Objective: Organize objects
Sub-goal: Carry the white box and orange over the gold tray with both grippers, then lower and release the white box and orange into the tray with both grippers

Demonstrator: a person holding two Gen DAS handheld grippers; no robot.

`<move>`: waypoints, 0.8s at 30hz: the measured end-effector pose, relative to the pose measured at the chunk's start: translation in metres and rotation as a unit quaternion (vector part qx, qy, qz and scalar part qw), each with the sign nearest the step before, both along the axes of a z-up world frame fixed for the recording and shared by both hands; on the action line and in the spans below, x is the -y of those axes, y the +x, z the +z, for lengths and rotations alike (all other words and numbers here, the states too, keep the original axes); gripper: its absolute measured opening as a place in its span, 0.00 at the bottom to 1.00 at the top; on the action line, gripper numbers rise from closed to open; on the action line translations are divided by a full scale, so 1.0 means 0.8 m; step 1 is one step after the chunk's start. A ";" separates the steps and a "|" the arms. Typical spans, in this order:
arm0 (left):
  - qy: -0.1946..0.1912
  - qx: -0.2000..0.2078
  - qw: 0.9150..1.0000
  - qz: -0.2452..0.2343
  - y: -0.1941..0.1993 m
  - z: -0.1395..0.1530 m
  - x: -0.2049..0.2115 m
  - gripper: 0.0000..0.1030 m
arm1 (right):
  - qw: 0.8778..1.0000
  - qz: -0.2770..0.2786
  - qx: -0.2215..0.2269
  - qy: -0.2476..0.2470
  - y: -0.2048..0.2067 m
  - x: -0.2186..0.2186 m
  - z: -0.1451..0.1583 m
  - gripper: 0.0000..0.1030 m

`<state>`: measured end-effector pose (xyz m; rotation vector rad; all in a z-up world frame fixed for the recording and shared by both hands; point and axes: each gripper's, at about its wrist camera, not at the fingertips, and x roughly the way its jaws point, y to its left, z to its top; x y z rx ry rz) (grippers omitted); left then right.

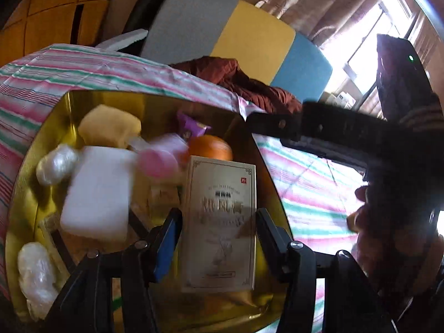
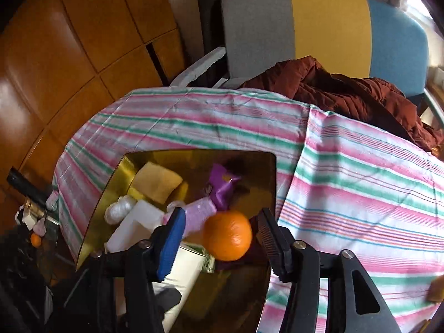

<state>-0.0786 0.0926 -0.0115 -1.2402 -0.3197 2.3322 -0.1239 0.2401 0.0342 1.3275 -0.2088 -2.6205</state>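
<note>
A gold tin [image 1: 155,105] on the striped cloth holds a yellow sponge [image 1: 111,127], a white block [image 1: 97,191], a pink bottle [image 1: 161,158], a purple packet [image 1: 191,127], an orange [image 1: 211,147] and two white wrapped bundles [image 1: 55,163]. A cream printed box [image 1: 222,222] lies in the tin between the fingers of my left gripper [image 1: 216,230], which is open, its pads just off the box's sides. My right gripper [image 2: 222,224] hovers open above the orange [image 2: 227,236], a gap on each side. The tin [image 2: 194,161] and cream box [image 2: 183,266] lie below it.
The striped cloth [image 2: 360,180] covers the table to the right of the tin. A rust-red jacket [image 2: 347,94] lies at the far edge before a grey, yellow and blue chair back [image 2: 330,25]. A hand [image 1: 366,216] holds the right tool's black body [image 1: 333,138]. Wood floor [image 2: 69,55] lies left.
</note>
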 end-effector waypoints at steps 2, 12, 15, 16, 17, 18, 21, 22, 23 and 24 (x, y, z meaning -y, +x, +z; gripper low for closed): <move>-0.008 -0.002 1.000 -0.005 0.006 -0.007 0.000 0.54 | 1.000 -0.006 0.002 -0.009 0.000 -0.004 -0.001 0.60; -0.020 0.011 0.999 -0.031 0.028 -0.024 -0.007 0.55 | 0.999 -0.030 0.022 -0.005 0.030 -0.022 -0.032 0.83; -0.023 0.012 0.999 -0.032 0.032 -0.025 -0.007 0.55 | 0.999 -0.033 0.012 0.003 0.044 -0.022 -0.032 0.95; -0.024 0.012 0.999 -0.030 0.033 -0.024 -0.006 0.55 | 0.999 -0.034 0.009 0.004 0.048 -0.022 -0.032 0.98; -0.026 0.012 0.999 -0.026 0.034 -0.023 -0.003 0.55 | 0.999 -0.035 0.007 0.004 0.052 -0.023 -0.031 0.99; -0.028 0.012 0.999 -0.022 0.037 -0.024 0.000 0.55 | 0.999 -0.035 0.006 0.004 0.055 -0.023 -0.030 1.00; -0.031 0.007 0.999 -0.010 0.044 -0.020 0.011 0.55 | 0.999 -0.039 -0.001 0.009 0.067 -0.025 -0.026 1.00; -0.032 0.004 0.999 -0.009 0.047 -0.019 0.014 0.55 | 0.999 -0.041 -0.003 0.010 0.070 -0.025 -0.025 1.00; -0.034 0.001 0.999 -0.010 0.049 -0.018 0.015 0.55 | 0.999 -0.042 -0.003 0.009 0.074 -0.025 -0.025 1.00; -0.038 -0.001 0.999 -0.011 0.051 -0.019 0.014 0.56 | 0.999 -0.043 -0.004 0.009 0.078 -0.025 -0.025 1.00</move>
